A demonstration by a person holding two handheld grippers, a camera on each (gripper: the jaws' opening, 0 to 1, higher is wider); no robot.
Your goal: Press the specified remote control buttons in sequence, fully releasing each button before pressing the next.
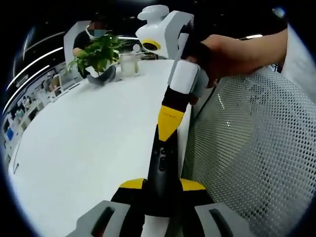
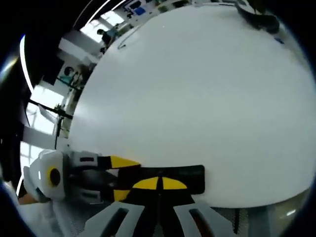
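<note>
Remote (image 1: 162,170) on table (image 1: 84,148) — plant (image 1: 98,57) behind.

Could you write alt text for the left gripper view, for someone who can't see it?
The left gripper clamps a black remote control while the right gripper touches its top. Behind, a white table with a potted plant.

Desk (image 1: 84,143): white, smooth top with a rounded outline; in the right gripper view its pale surface (image 2: 197,84) spreads wide and mostly bare.
Near edge: a black remote control (image 1: 161,170) lies on the desk along this edge (long, slim, its buttons too small to tell apart); the right gripper view has it (image 2: 190,177) lying at the desk's rim.
Far end: a potted plant (image 1: 98,57) with green leaves stands there, a pale cup-like container (image 1: 128,64) just beside it.
</note>
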